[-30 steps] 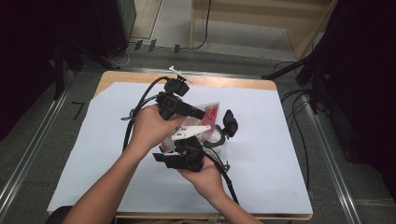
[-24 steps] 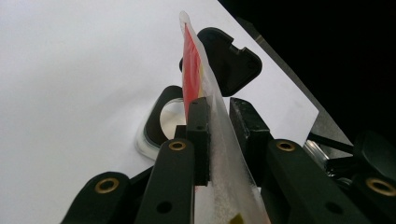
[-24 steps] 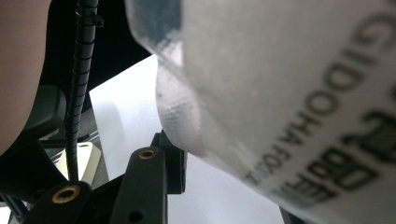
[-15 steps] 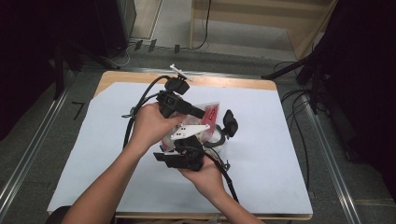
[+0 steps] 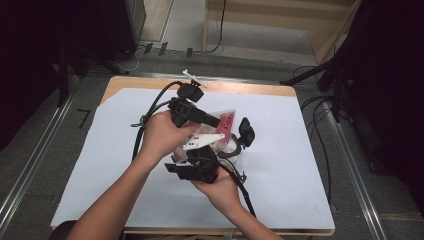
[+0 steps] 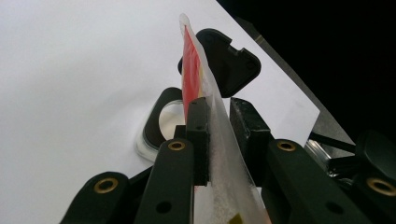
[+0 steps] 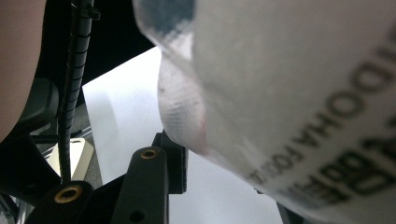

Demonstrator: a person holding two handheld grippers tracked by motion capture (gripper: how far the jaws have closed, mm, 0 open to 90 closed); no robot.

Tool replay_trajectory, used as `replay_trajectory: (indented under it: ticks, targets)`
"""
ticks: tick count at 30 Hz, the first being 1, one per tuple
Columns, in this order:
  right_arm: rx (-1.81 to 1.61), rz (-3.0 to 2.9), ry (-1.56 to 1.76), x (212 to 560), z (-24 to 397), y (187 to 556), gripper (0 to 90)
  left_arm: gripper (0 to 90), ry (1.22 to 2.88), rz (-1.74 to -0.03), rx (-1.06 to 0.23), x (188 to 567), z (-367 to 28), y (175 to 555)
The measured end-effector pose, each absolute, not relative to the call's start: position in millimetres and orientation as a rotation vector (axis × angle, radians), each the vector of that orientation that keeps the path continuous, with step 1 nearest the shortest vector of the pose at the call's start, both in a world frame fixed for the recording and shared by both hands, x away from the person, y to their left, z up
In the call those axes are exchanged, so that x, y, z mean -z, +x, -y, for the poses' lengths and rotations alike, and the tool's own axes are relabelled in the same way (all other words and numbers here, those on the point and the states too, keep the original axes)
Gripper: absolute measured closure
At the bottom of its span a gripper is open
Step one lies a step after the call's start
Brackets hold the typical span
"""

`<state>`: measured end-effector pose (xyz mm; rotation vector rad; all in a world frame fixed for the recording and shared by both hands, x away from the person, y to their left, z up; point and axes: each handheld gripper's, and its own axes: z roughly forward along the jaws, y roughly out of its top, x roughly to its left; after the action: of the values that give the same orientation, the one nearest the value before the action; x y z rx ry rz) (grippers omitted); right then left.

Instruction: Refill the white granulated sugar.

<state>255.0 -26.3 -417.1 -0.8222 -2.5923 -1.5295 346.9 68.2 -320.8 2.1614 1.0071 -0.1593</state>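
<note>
A clear plastic pouch [image 5: 225,121] with a red printed face hangs above the middle of the table between both grippers. My left gripper [image 5: 212,121] reaches in from the left, its pads closed on the pouch's edge [image 6: 191,70], which stands edge-on between the jaws [image 6: 219,107]. My right gripper [image 5: 207,152] comes up from below, and the pouch's white lettered side [image 7: 303,93] bulges over its jaws [image 7: 224,172]. Under the pouch, a small black container [image 5: 231,150] with a round white inside [image 6: 169,119] rests on the sheet, with its hinged lid [image 6: 224,65] open.
A white sheet [image 5: 300,175] covers the wooden table [image 5: 250,88]. Black cables trail from both grippers across the sheet [image 5: 145,125]. Metal rails [image 5: 350,170] run along the floor on both sides, with dark equipment and cables beyond.
</note>
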Motion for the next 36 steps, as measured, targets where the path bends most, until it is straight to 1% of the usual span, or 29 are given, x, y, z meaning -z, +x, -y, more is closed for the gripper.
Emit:
replay_trajectory:
  ticks: [26,27,29,33,36]
  targets:
    - [1.536,2.594,-0.825,417.8,25.9,254.4,65.0,78.4,2.158,-1.002,0.147,320.7,-66.9,344.3]
    - [1.535,2.596,-0.824,417.8,26.1,254.4,67.8,78.4,2.158,-1.003,0.147,320.6,-66.8,344.2]
    - [1.533,2.607,-0.828,418.1,27.0,254.9,69.4,78.3,2.155,-1.003,0.146,320.5,-66.0,343.6]
    - [1.538,2.605,-0.826,418.2,26.9,255.0,69.1,78.3,2.157,-1.002,0.146,320.4,-66.0,343.7]
    - [1.540,2.597,-0.830,417.9,26.7,254.8,66.9,78.3,2.158,-1.000,0.143,320.1,-65.8,343.6]
